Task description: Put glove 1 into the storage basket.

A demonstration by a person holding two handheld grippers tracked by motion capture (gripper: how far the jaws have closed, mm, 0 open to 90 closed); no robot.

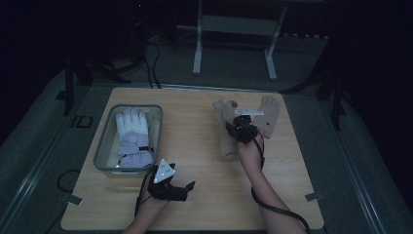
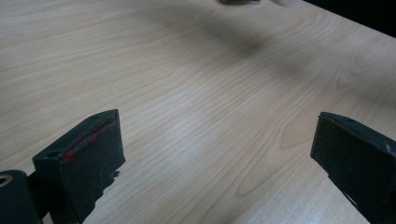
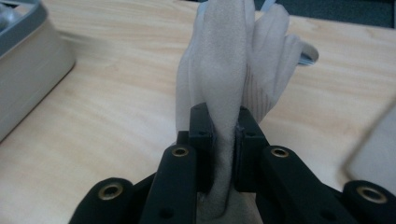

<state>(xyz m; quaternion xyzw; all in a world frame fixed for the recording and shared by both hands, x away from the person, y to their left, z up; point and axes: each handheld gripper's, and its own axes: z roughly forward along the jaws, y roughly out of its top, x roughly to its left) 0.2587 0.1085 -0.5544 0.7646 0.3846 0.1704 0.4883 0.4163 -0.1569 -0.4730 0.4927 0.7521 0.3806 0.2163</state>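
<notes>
high view: dim; right gripper (image 1: 242, 127) covers middle of beige glove (image 1: 227, 141) on table (image 1: 204, 161).
left gripper view: left gripper (image 2: 217, 161) jaws wide apart, hold nothing.
right gripper view: jaws clamp beige glove (image 3: 227, 84); cuff cut off.

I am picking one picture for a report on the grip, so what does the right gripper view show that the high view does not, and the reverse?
Right gripper view alone: up close, the two black jaws stand closed on a fold of the beige glove, its fabric pinched between the pads.

High view alone: the second beige glove lying flat, the white glove inside the grey bin, and the left gripper open over bare wood.

Both share: the right gripper, the glove it holds, the bin and the wooden table.
</notes>
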